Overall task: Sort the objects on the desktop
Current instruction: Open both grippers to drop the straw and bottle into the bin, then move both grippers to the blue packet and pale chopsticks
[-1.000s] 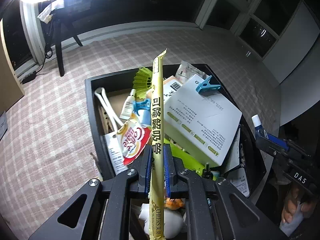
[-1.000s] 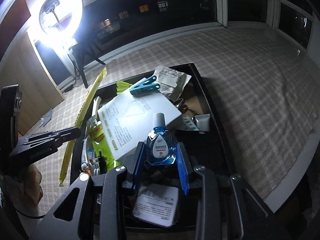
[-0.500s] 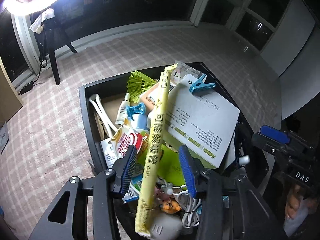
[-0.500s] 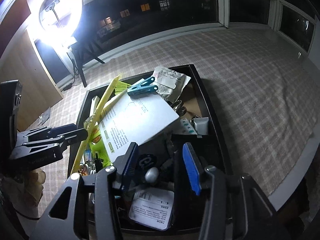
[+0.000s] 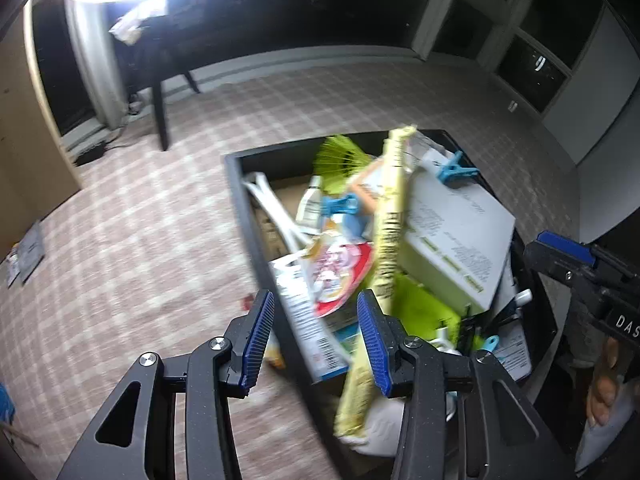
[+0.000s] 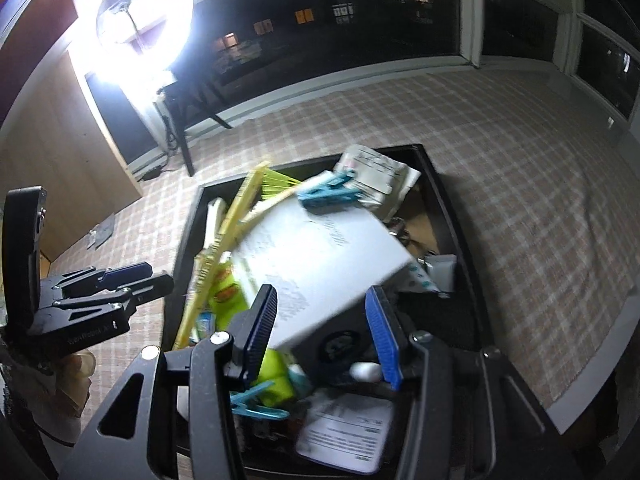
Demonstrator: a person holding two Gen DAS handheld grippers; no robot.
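A black bin on the checked cloth holds a heap of desk items. A long yellow sachet lies slanted across the heap, free of any grip; it also shows in the right wrist view. A white box with a blue clip lies on top. My left gripper is open and empty over the bin's near left corner. My right gripper is open and empty above the white box. The small blue bottle is not clearly visible.
A red and white packet, green fan, white paper slip and another blue clip lie in the bin. A ring light on a stand and a dark window are beyond. The checked cloth surrounds the bin.
Both grippers opened. The left one let go of the yellow sachet, which dropped onto the heap; the right one let go of the blue bottle. The left gripper has shifted left.
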